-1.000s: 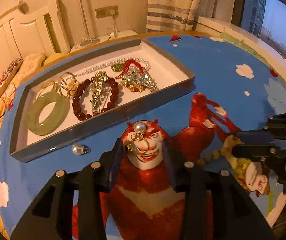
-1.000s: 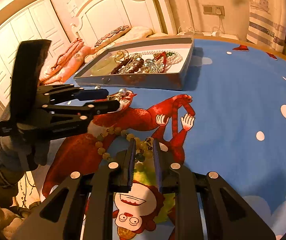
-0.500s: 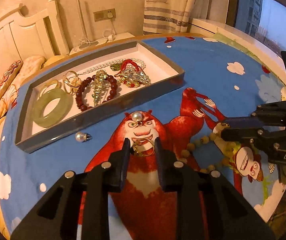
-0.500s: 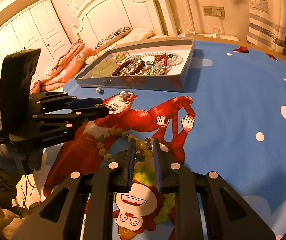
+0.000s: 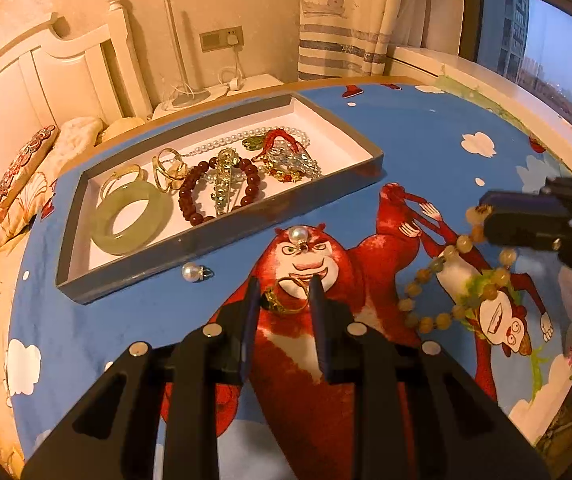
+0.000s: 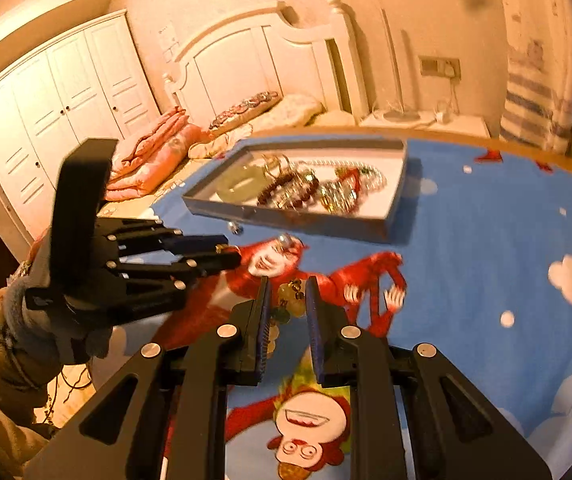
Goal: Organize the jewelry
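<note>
I closed my left tongs (image 5: pixel 285 294) on the gold ring (image 5: pixel 286 296) and pulled it back off the cloth, away from the pearl (image 5: pixel 299 235) it lay beside. My right tongs (image 6: pixel 286 300) lifted one end of the yellow bead string (image 5: pixel 442 280), so beads now hang between their tips.

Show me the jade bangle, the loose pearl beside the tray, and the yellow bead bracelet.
jade bangle (image 5: pixel 104 236), left wrist view, lower left of ring
loose pearl (image 5: pixel 191 272), left wrist view, pearl's centre
yellow bead bracelet (image 5: pixel 422 278), left wrist view, bead on left strand
</note>
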